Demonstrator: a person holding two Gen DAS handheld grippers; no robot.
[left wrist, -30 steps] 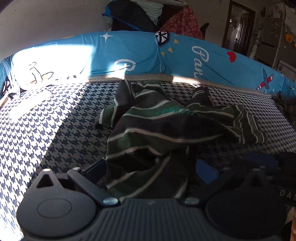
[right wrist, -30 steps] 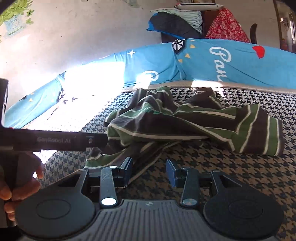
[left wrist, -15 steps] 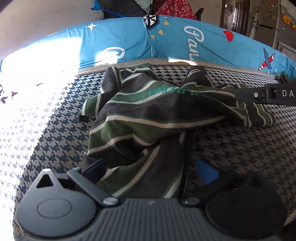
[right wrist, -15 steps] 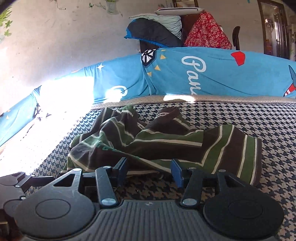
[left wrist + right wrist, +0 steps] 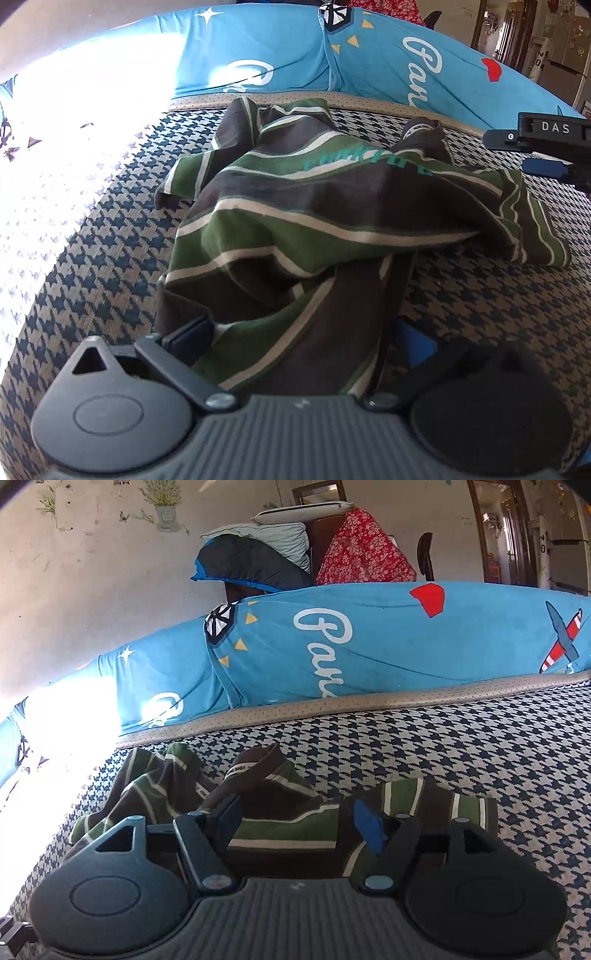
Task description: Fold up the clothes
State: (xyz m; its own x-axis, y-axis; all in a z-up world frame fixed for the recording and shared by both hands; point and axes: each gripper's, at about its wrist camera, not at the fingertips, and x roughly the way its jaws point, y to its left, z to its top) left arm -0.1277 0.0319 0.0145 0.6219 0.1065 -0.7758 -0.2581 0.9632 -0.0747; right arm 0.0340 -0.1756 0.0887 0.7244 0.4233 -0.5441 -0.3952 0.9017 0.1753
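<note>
Houndstooth mattress (image 5: 461, 746) w/ blue bumper (image 5: 369, 646); sun glare left, scuffed wall (image 5: 92, 572).

Right claw (image 5: 295, 819) opening low over a crumpled green-striped shirt (image 5: 280, 823) lying between its fingers, houndstooth bed (image 5: 461, 746) beneath, blue printed bolster (image 5: 369, 646) along the far edge

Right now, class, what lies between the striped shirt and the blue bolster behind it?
In the right wrist view, only bare houndstooth mattress and its beige border strip separate the striped shirt from the blue bolster.
</note>
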